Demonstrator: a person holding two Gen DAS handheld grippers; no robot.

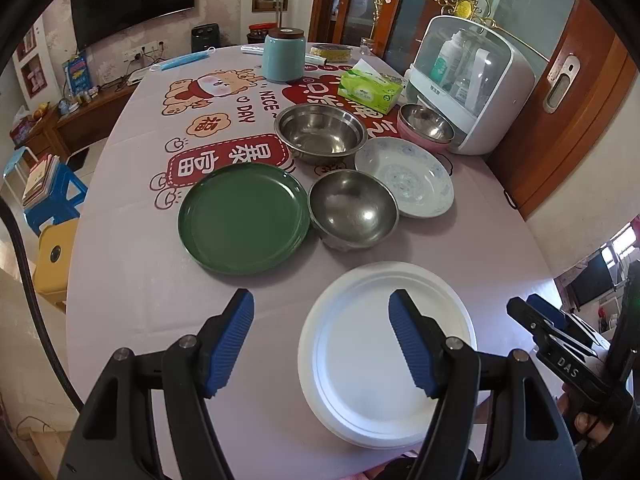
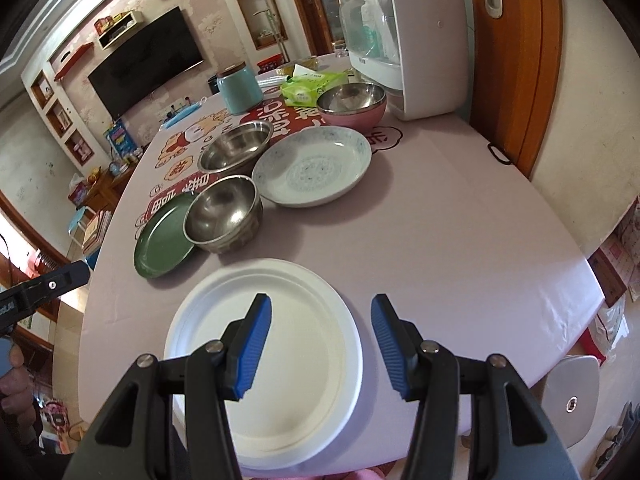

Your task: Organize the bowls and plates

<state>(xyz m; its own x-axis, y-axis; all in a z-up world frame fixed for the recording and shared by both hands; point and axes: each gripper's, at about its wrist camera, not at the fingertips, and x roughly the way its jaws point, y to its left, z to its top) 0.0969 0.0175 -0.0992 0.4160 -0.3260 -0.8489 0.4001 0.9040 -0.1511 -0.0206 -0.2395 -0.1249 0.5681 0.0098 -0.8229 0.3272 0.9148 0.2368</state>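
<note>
A white plate (image 1: 384,356) (image 2: 264,356) lies at the near table edge. Behind it stand a green plate (image 1: 244,222) (image 2: 164,240), a steel bowl (image 1: 354,208) (image 2: 224,212), a wider steel bowl (image 1: 320,132) (image 2: 234,148), a blue-patterned white dish (image 1: 404,176) (image 2: 316,166) and a steel bowl nested in a pink bowl (image 1: 426,126) (image 2: 352,104). My left gripper (image 1: 322,344) hovers open above the white plate's left rim, nothing between its fingers. My right gripper (image 2: 320,346) hangs open over that plate's right rim, holding nothing.
A teal canister (image 1: 284,54) (image 2: 240,88), a green tissue pack (image 1: 370,88) (image 2: 312,86) and a white sterilizer cabinet (image 1: 472,84) (image 2: 404,36) stand at the back of the table (image 2: 460,232). Stools sit beside the table at left (image 1: 56,196). A wooden door (image 2: 516,60) flanks the right.
</note>
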